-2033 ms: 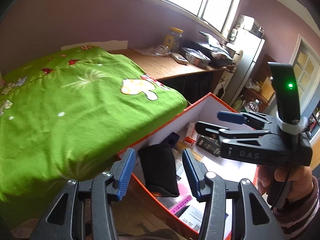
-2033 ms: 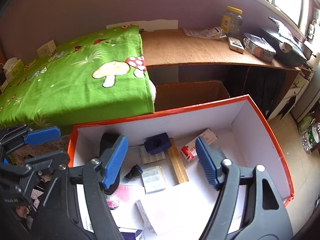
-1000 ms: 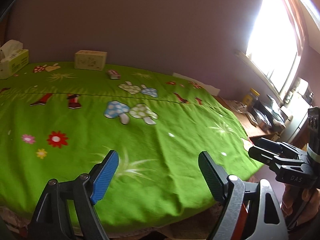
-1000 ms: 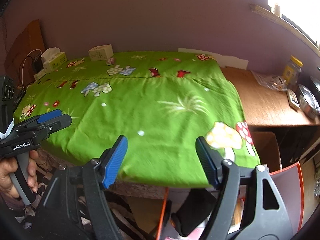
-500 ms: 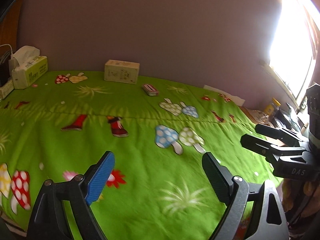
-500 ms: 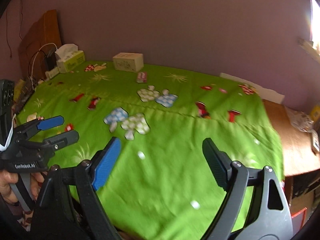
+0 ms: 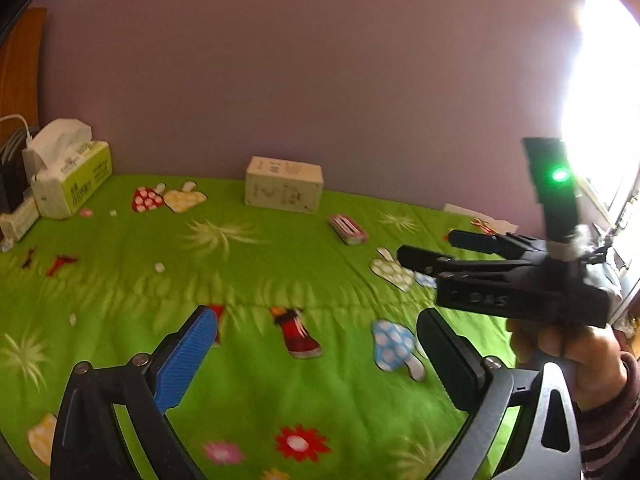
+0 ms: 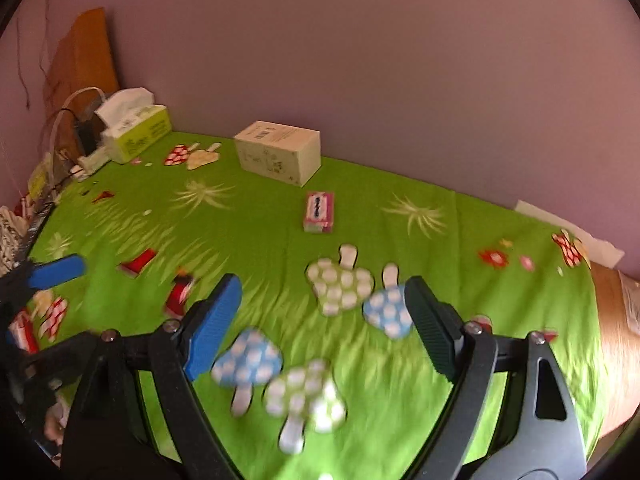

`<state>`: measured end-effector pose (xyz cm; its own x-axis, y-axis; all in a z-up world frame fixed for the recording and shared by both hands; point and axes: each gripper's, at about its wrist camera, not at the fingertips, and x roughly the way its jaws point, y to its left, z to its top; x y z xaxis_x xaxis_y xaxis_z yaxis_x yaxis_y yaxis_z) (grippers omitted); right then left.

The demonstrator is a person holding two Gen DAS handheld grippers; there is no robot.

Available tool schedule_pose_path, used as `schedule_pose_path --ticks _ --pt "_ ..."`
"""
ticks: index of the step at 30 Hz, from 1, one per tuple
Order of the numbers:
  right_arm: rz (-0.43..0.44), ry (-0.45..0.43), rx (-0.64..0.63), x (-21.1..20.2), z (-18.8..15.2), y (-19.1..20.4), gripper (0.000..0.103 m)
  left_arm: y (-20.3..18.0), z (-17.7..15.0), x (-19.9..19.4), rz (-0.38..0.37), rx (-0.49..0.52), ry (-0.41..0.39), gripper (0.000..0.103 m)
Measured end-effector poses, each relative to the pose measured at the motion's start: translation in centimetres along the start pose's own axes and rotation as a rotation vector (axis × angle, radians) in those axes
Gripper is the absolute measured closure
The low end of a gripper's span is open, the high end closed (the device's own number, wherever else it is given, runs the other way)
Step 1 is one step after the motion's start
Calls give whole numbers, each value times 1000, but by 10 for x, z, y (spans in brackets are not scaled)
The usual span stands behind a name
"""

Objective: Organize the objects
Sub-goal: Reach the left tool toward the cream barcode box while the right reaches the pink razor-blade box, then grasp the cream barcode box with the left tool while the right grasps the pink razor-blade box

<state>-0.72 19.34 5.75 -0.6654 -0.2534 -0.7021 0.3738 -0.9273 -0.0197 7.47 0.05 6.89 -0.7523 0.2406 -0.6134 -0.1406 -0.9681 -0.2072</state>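
Observation:
A cream cardboard box [image 7: 283,184] stands at the far side of the green mushroom-print bedspread [image 7: 248,280], near the wall; it also shows in the right wrist view [image 8: 278,151]. A small pink packet [image 7: 347,229] lies in front of it, also in the right wrist view [image 8: 319,211]. My left gripper [image 7: 320,344] is open and empty over the near part of the bed. My right gripper [image 8: 324,308] is open and empty above the bed, short of the packet. In the left wrist view the right gripper [image 7: 428,250] is at the right.
A green tissue box [image 7: 70,178] sits at the bed's far left corner beside a power strip with cables [image 8: 86,136]. A purple wall [image 7: 320,80] backs the bed. A wooden surface [image 8: 616,320] adjoins the bed at the right. A bright window [image 7: 600,100] is at right.
Both grippers have swung away from the orange box of items on the floor, up and left over the bed. The cream box and pink packet are now nearer.

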Motion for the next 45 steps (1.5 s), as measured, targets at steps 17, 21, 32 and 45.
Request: schedule_pose_path --ticks 17,21,32,45 --pt "23 124 -12 101 36 4 46 32 76 72 59 17 36 0" --pt "22 133 -10 111 37 0 55 28 86 92 67 48 66 0" --pt "-1 89 42 107 34 -23 71 13 107 139 68 93 59 0" --pt "-81 19 180 87 35 -70 71 10 118 188 187 133 88 0"
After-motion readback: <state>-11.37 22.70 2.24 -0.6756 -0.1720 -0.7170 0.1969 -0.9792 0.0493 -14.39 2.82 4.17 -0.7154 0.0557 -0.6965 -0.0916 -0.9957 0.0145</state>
